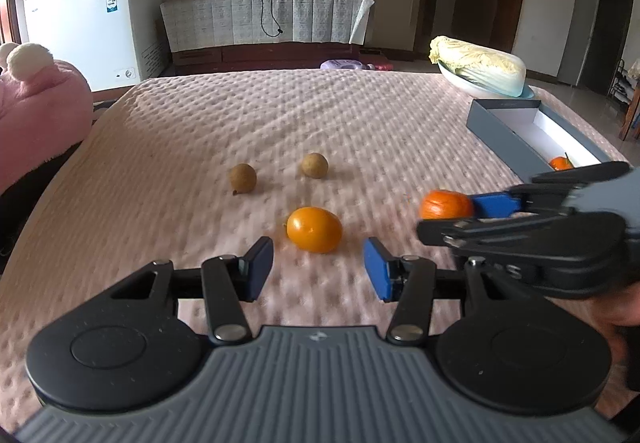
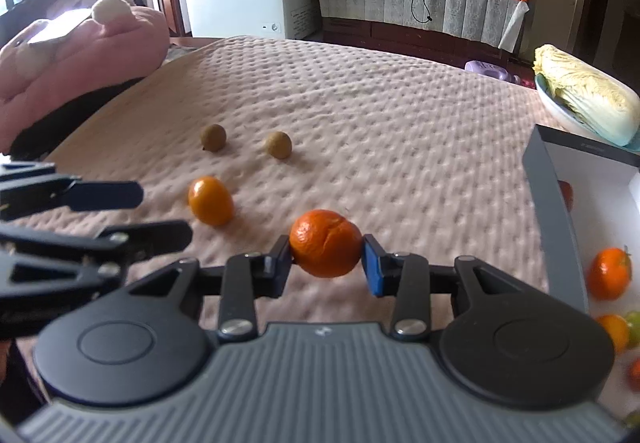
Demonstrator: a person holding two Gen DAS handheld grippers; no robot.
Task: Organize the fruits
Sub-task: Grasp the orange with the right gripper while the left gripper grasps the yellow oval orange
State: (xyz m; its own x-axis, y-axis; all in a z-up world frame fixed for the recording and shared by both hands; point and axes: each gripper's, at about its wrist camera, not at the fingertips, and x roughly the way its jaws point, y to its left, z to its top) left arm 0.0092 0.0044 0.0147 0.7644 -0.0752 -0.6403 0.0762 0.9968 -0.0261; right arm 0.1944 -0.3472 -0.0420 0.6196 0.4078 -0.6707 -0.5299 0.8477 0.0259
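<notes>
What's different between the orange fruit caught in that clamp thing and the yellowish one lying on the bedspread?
The mandarin is deep orange, round and wrinkled; the kumquat is yellower, egg-shaped and smooth. The mandarin looks larger, though it is nearer the camera. The mandarin sits between the pads of the right hand-held gripper, while the kumquat lies free on the bedspread. Both look like citrus.

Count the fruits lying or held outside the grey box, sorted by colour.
Brown round fruits: 2
Yellow-orange oval fruit: 1
Deep orange mandarin: 1
Total: 4
</notes>
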